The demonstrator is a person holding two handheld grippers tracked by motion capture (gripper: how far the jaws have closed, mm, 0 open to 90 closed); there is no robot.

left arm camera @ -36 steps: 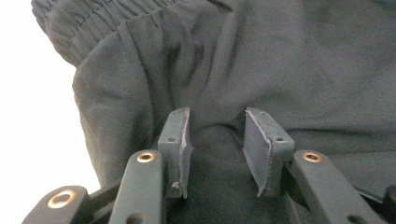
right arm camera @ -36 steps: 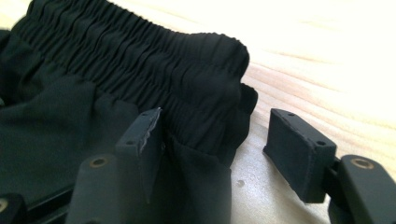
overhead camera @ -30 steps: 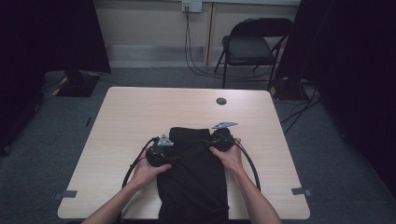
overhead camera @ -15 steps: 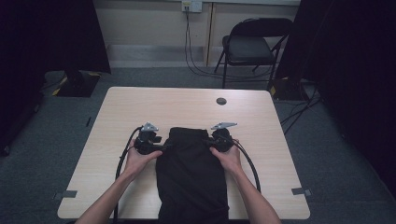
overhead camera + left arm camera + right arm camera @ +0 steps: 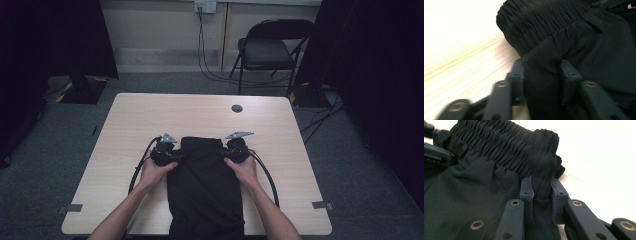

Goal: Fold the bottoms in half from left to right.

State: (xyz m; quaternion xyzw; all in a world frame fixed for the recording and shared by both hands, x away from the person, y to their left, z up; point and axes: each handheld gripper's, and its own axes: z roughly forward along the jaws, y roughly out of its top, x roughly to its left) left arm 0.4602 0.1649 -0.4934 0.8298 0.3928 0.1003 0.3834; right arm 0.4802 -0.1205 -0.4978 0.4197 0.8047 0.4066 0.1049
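Gripping the black garment (image 5: 205,185) by its waistband, we clamp left tongs (image 5: 540,75) and right tongs (image 5: 541,192) at opposite edges, likely for spreading.

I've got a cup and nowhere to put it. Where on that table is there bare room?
The far half of the table is bare wood except for a small dark disc. Strips at both side edges, outside the trailing cables, are free too. The near middle is crowded: black garment, left gripper and right gripper pinching its waistband sides.

The black garment (image 5: 205,190) runs off the high view's bottom edge, its lower end cut off.
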